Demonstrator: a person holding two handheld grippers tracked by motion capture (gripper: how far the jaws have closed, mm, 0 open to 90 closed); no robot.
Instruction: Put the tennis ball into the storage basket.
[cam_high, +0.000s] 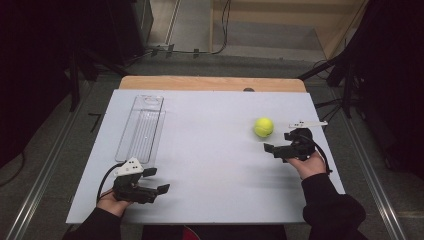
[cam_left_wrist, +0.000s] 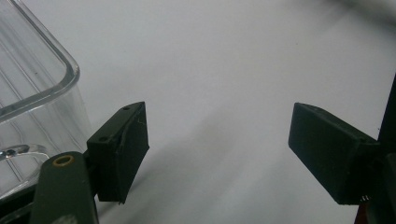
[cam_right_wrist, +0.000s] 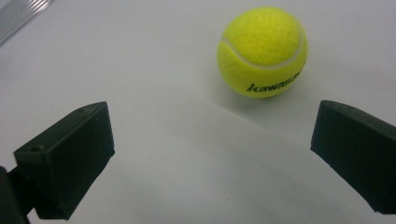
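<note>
White surface is carrying the tennis ball just ahead of your right tool, whose jaws are standing spread and empty. Keep it centred between them before closing. Left tool is idling spread beside the clear tray.

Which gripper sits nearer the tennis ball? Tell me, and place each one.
Right. The right gripper sits just short of the tennis ball, open and not touching it. The left gripper is far across the table, beside the clear plastic tray.
</note>
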